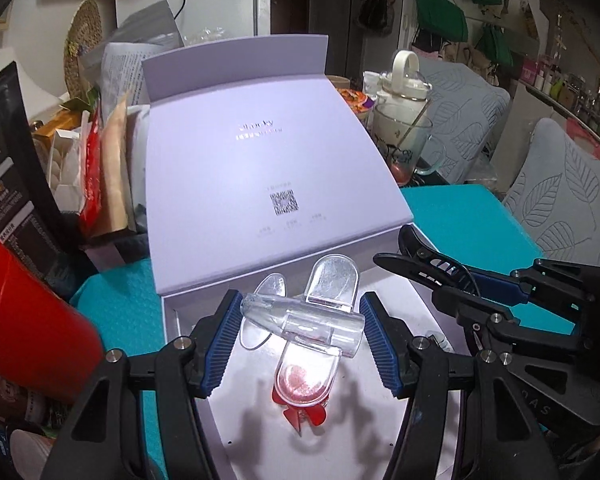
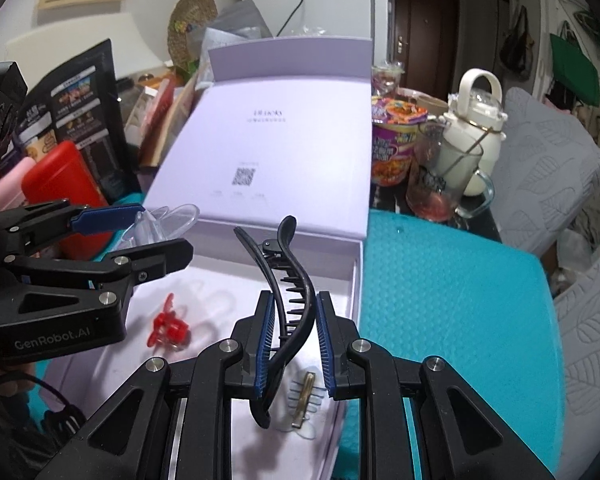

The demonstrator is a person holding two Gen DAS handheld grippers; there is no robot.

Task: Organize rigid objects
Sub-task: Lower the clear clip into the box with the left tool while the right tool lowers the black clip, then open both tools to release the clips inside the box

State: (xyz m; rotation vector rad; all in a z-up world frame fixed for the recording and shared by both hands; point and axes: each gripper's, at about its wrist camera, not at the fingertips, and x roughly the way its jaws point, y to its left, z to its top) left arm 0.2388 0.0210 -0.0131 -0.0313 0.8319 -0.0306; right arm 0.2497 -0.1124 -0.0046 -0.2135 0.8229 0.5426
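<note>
A lavender gift box (image 1: 404, 300) lies open on the teal mat (image 2: 452, 300). Over its tray, the left gripper (image 1: 300, 340) clamps a clear plastic hair clip (image 1: 300, 320); the right gripper (image 2: 294, 344) pinches a black toothed hair clip (image 2: 284, 300). A red clip (image 2: 168, 328) lies inside.

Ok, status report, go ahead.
Left gripper shut on clear clip. Right gripper shut on black clip. Both over open box; red clip inside.

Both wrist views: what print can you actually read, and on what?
"GenRobot.AI": side of left gripper.
"DAS": partial, on right gripper.
Box lid: QR code; brand line and captions blurred.
Black bag, noodle cup: unreadable.
</note>
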